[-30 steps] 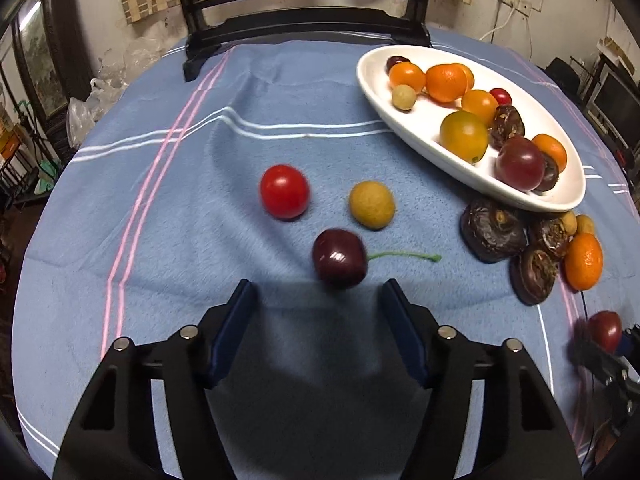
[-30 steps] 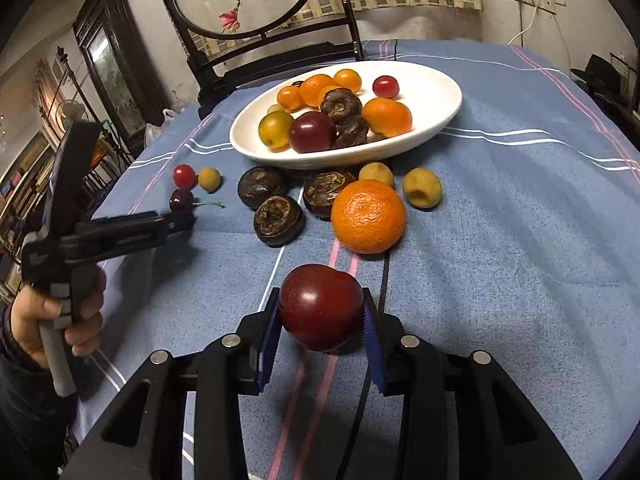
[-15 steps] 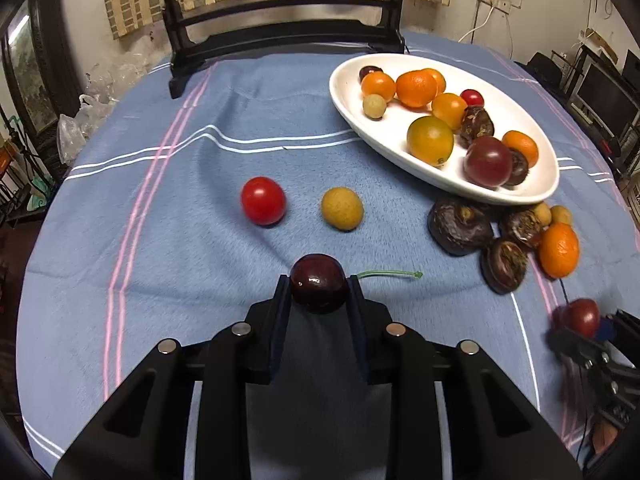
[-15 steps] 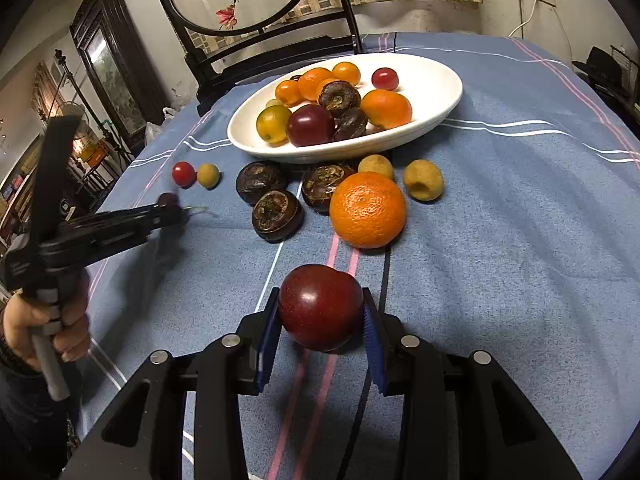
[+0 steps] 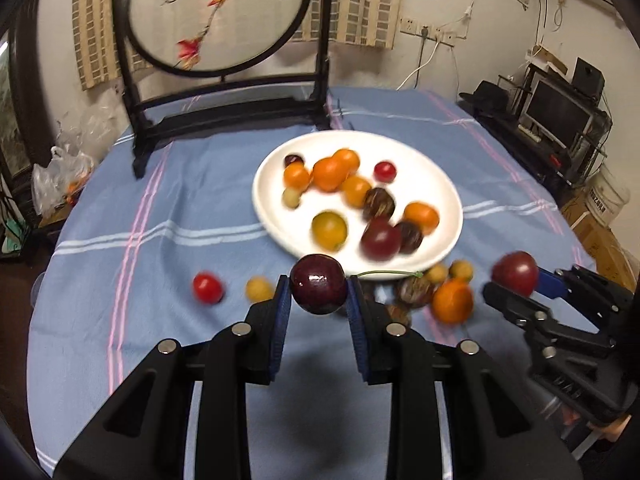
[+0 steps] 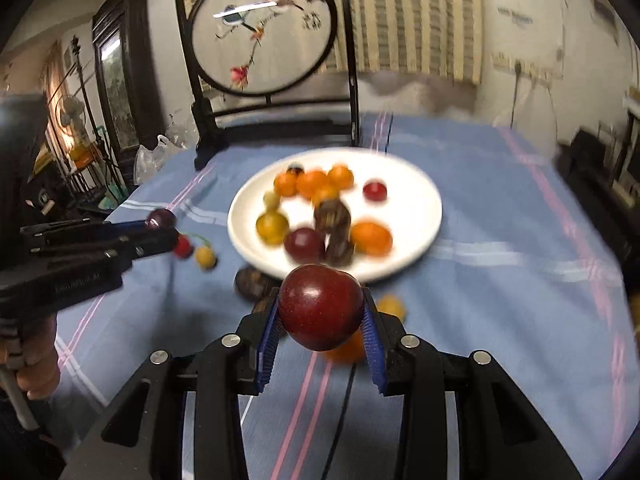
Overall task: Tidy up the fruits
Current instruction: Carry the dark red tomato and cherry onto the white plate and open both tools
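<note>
My left gripper (image 5: pixel 319 298) is shut on a dark cherry (image 5: pixel 319 283) whose green stem trails to the right, held up above the cloth. My right gripper (image 6: pixel 320 320) is shut on a dark red plum (image 6: pixel 320 306), also lifted off the table. A white oval plate (image 5: pixel 440 176) with several oranges, plums and dark fruits lies beyond both. In the left wrist view the right gripper (image 5: pixel 516 284) shows at the right with the plum (image 5: pixel 515 273). In the right wrist view the left gripper (image 6: pixel 160 226) shows at the left with the cherry (image 6: pixel 160 218).
Loose on the blue striped cloth (image 5: pixel 160 320) lie a red cherry tomato (image 5: pixel 207 287), a yellow longan (image 5: pixel 259 289), a tangerine (image 5: pixel 452 302) and dark wrinkled fruits (image 5: pixel 414 290). A black-framed round embroidered screen (image 5: pixel 216 16) stands at the table's far edge. A hand (image 6: pixel 36 364) holds the left gripper's handle.
The left gripper closed on the cherry and lifted it off the cloth. The right gripper rose with the plum. Both views now tilt up toward the plate and the screen.
</note>
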Action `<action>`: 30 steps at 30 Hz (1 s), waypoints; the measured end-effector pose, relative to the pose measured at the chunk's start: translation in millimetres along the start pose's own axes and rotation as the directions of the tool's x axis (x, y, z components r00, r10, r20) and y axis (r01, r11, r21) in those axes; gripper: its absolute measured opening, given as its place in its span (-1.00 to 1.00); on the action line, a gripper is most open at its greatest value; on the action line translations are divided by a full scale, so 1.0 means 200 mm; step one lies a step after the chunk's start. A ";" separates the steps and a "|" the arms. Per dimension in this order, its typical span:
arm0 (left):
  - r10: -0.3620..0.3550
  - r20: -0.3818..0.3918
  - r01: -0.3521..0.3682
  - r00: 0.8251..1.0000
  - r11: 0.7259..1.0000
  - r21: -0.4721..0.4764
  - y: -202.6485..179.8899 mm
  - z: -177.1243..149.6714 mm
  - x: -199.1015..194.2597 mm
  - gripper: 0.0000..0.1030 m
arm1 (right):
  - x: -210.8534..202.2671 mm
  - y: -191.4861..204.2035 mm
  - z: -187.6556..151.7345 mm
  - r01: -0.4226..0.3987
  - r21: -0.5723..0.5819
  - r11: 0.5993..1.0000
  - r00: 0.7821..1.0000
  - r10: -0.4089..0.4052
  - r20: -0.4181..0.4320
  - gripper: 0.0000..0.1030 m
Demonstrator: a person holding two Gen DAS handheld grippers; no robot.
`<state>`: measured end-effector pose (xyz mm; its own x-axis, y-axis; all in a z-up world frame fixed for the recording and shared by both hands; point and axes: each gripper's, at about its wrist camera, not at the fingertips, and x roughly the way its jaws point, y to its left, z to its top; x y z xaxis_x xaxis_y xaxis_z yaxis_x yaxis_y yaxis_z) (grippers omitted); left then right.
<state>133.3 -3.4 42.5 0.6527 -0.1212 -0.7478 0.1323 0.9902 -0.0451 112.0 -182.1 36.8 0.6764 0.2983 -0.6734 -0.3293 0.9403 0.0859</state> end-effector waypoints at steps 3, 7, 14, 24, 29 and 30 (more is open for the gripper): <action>0.003 0.004 -0.003 1.000 1.000 -0.005 -0.04 0.10 0.09 -0.47 | 0.09 -0.01 0.10 0.013 -0.031 0.999 1.000 -0.013 0.008 -0.26; 0.020 -0.036 -0.021 0.999 0.999 -0.046 -0.03 0.24 0.30 -0.47 | 0.28 -0.05 0.20 0.030 -0.024 0.999 0.999 -0.031 -0.023 -0.26; 0.057 -0.091 -0.063 0.994 0.995 -0.071 0.01 0.31 0.54 -0.47 | 0.51 -0.07 0.25 0.036 -0.030 0.999 0.997 -0.038 -0.074 -0.25; 0.058 -0.087 -0.069 0.995 0.989 -0.134 0.07 0.29 0.56 0.19 | 0.50 -0.06 0.27 0.008 -0.026 1.000 1.000 -0.009 -0.015 0.25; 0.058 -0.052 -0.066 0.997 0.985 -0.157 0.11 0.23 0.42 0.49 | 0.35 -0.12 0.21 -0.023 0.039 0.999 1.000 0.022 0.016 0.35; 0.050 -0.049 -0.058 0.998 0.985 -0.164 0.11 0.21 0.39 0.55 | 0.32 -0.13 0.19 -0.029 0.054 0.998 0.999 0.028 0.019 0.37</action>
<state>218.7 6.9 10.5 0.6209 -0.0679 -0.7809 -0.0293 0.9935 -0.1097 190.0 -181.0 19.6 0.6792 0.3271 -0.6570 -0.3126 0.9389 0.1444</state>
